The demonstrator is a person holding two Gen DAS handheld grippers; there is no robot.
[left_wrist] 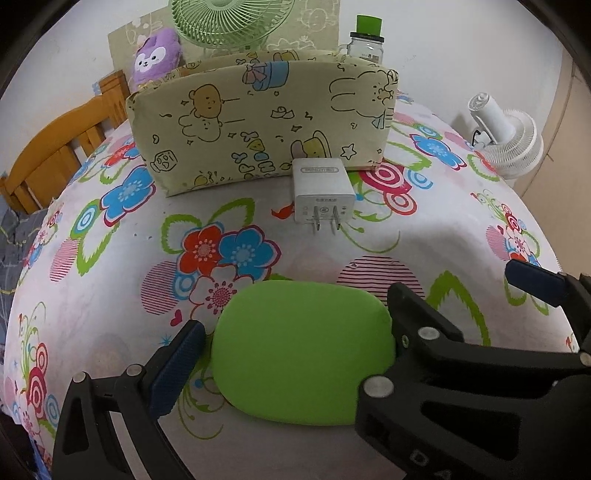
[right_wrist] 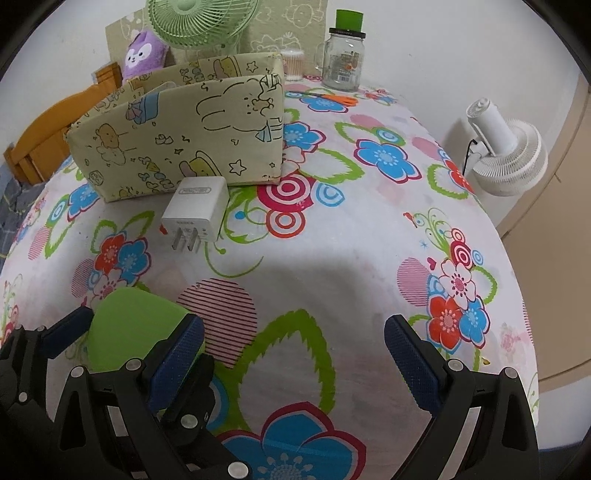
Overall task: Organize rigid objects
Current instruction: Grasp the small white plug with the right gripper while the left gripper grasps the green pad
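A lime green rounded case (left_wrist: 303, 354) lies flat on the flowered tablecloth (left_wrist: 110, 295). My left gripper (left_wrist: 295, 326) is open and straddles it, one finger close on each side. In the right wrist view the same case (right_wrist: 133, 325) sits at the lower left. A white plug charger (left_wrist: 323, 192) lies prongs toward me, just in front of a cream cartoon-print fabric box (left_wrist: 258, 122). My right gripper (right_wrist: 293, 343) is open over bare cloth to the right of the case, holding nothing. The charger (right_wrist: 195, 208) and box (right_wrist: 177, 129) lie ahead to its left.
Behind the box stand a green fan (right_wrist: 199, 22), a purple plush (right_wrist: 142, 55), a glass jar with a green lid (right_wrist: 343, 59) and a cotton swab tub (right_wrist: 293, 64). Orange scissors (right_wrist: 332, 99) lie at the back. A white fan (right_wrist: 506, 147) stands off the table's right edge.
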